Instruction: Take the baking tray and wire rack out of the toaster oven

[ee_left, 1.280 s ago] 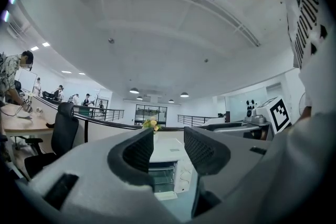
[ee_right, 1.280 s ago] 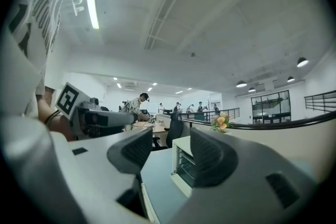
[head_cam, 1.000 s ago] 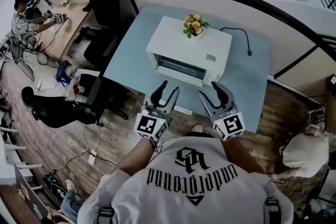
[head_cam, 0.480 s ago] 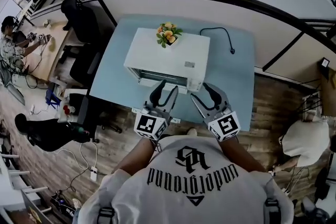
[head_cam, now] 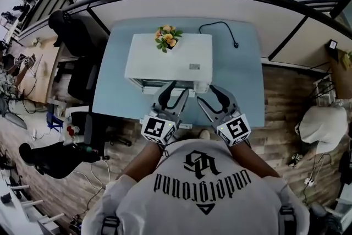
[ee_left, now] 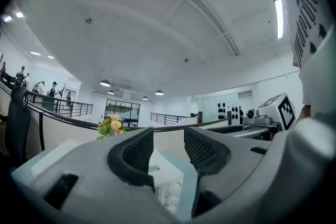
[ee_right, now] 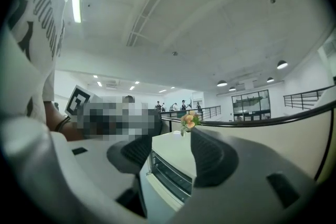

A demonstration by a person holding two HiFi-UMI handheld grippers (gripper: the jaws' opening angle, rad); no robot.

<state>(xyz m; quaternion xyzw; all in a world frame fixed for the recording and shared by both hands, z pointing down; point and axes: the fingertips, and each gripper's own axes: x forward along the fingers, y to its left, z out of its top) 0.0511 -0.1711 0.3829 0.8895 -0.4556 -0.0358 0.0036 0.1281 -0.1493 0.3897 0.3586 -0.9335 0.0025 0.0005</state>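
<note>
White toaster oven (head_cam: 170, 63) stands mid-table on the pale blue table (head_cam: 242, 85), glass door (ee_right: 170, 173) closed and facing the person; the baking tray and wire rack cannot be seen from outside. A small flower bunch (head_cam: 166, 37) sits at 11 o'clock on the oven top, and a black power cable (head_cam: 223, 30) lies at 1 o'clock from the oven. Left gripper (head_cam: 177, 91) and right gripper (head_cam: 208, 94) are side by side at 6 o'clock of the oven, level and aimed at its front, each with fingers spread and pinching nothing; only the oven shows through the gaps.
</note>
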